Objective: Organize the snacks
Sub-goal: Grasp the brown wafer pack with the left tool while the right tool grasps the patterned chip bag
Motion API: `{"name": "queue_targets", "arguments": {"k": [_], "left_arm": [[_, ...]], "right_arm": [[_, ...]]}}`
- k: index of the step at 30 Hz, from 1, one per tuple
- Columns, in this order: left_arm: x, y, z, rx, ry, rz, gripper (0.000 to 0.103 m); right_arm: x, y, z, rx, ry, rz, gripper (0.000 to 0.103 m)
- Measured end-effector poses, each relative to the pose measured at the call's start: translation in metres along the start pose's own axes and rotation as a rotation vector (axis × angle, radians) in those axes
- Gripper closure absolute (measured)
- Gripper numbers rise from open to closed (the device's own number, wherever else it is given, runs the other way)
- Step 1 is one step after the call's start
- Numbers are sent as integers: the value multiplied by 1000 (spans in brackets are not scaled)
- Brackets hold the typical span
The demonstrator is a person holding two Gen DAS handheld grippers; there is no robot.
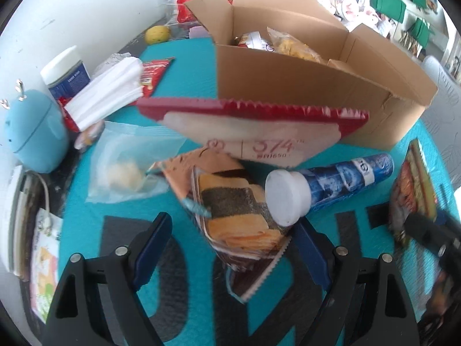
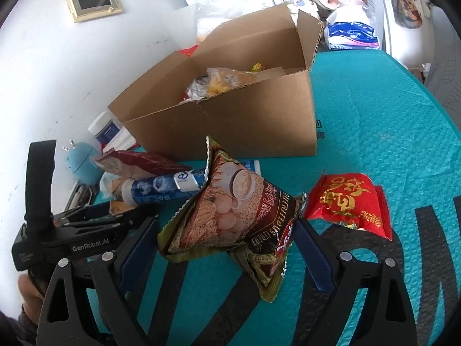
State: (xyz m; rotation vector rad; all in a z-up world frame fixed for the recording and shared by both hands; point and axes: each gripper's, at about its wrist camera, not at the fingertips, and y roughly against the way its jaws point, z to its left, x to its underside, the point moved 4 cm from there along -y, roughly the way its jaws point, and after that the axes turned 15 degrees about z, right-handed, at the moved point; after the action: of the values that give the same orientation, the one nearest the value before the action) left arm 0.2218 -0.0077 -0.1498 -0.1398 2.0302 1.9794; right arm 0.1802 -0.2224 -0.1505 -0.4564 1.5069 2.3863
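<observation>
An open cardboard box [image 1: 288, 86] [image 2: 230, 127] stands on the teal mat and holds several snack bags. My left gripper [image 1: 230, 248] is open around an orange and brown striped snack packet [image 1: 239, 216]. A red and white bag [image 1: 253, 121] lies beyond it, and a blue tube with a white cap [image 1: 325, 184] [image 2: 161, 187] lies to the right. My right gripper [image 2: 227, 248] is open with its fingers on either side of a brown cereal packet [image 2: 239, 219]. A red packet [image 2: 348, 204] lies to its right.
A clear zip bag [image 1: 124, 161], a stack of white napkins [image 1: 106, 92], a white-lidded jar [image 1: 66, 69] and a light blue device [image 1: 34, 132] sit at the left by the wall. The left gripper's body [image 2: 72, 230] shows left of my right gripper.
</observation>
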Motion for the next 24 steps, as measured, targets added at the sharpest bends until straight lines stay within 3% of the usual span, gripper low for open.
{"name": "queue_targets", "arguments": {"k": [8,12,15,17,18,19,24], "left_arm": [[6,9,6,-78,-26,-51,18],[-2,1,7,-61,-23,-36,18],[-5,-2,9,-49,-10,-31,18],[-4,-2,7,-57,-32,-44,30],[-2,-1,5,-56,-49,-44,46],[0,-1,3,-50,-60,-41,54],[4,1,9,23,-39,-29,66]], "right_arm": [[-3,-6,-3,26,-21,12,9],[-3,-10,-5,29,-38,21,9],[-2,-8,-3,41,-27,14,16],[0,-5,-2,41,-18,-8,24],[3,-2,-1,45,-9,-19,26],[5,0,0,52,-3,-26,29],[11,5,2,62,4,-42,36]]}}
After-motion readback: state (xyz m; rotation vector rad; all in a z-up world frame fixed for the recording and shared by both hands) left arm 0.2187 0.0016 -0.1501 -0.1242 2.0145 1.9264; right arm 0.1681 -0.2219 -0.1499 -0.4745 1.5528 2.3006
